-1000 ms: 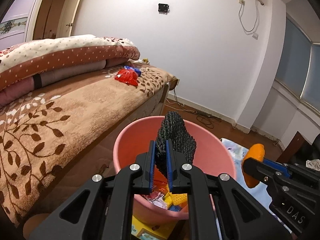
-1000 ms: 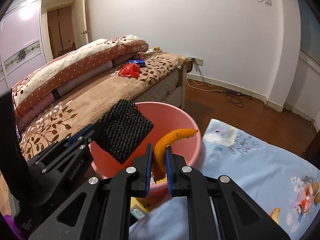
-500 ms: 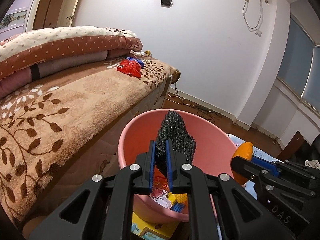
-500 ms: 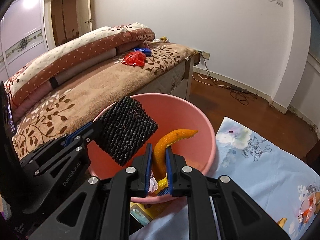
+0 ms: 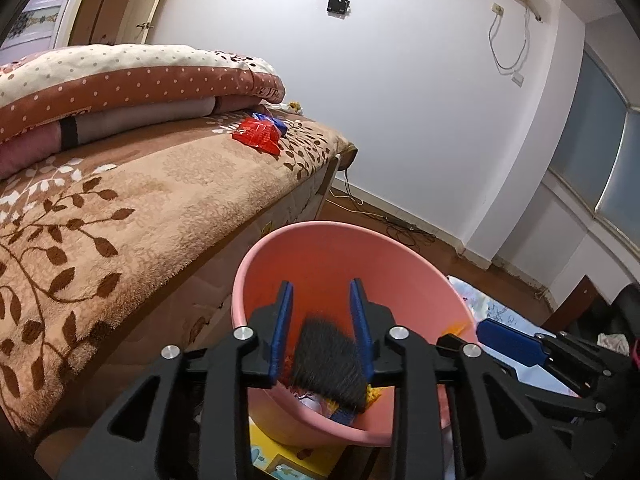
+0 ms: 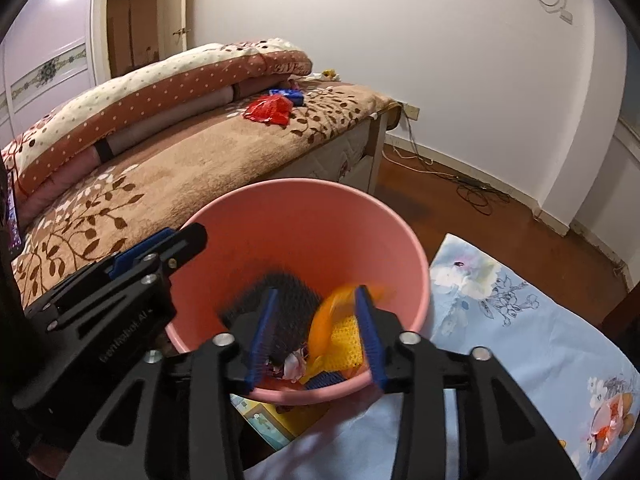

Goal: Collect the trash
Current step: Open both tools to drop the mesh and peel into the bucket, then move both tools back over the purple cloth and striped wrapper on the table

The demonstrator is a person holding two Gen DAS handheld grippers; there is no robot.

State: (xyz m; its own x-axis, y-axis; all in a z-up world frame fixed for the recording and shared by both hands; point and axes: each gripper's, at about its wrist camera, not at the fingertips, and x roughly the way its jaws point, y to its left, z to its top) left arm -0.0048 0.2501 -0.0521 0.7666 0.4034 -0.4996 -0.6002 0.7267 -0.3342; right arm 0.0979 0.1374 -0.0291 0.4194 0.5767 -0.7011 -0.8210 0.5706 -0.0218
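While both sets of jaws open, the light, soft black mesh scrap (image 5: 328,364) and limp orange peel (image 6: 332,320) drop free into the pink bin (image 5: 320,240), either easily pinched anywhere.

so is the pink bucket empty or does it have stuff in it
Not empty. The pink bucket holds a black mesh piece, an orange peel and a yellow knit item near the bottom.
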